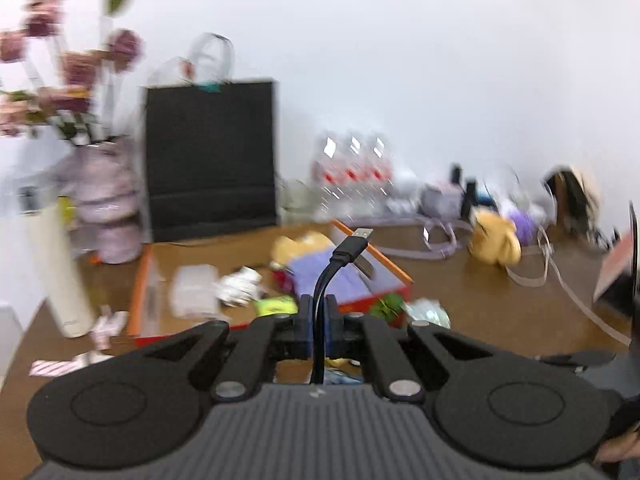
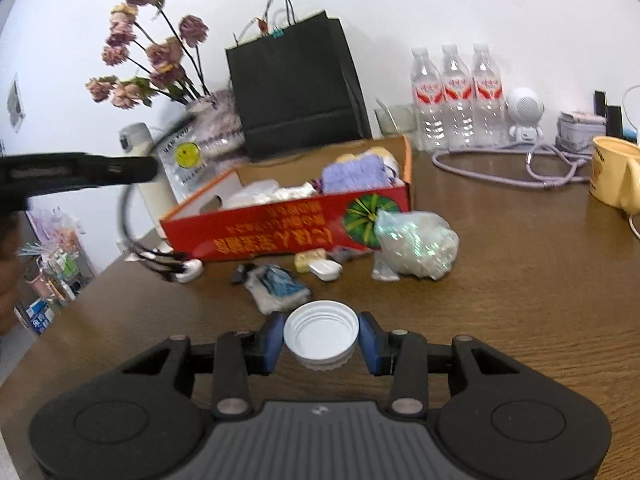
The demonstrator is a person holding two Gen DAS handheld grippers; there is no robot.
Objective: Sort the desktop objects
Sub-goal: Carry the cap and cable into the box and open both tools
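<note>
Desktop objects are partly sorted: in the left wrist view the red box [image 1: 276,280] on the tabletop [image 1: 480,300] already holds a purple cloth and packets, while the left gripper [image 1: 319,320] is clamped on a black USB cable [image 1: 340,256]; blur hides any writing. In the right wrist view the right gripper [image 2: 321,340] grips a white jar lid [image 2: 321,334] near the box, whose inverted yellow print is unreadable; a crinkled bag [image 2: 416,250], an earbud case [image 2: 326,270] and wrappers remain loose.
</note>
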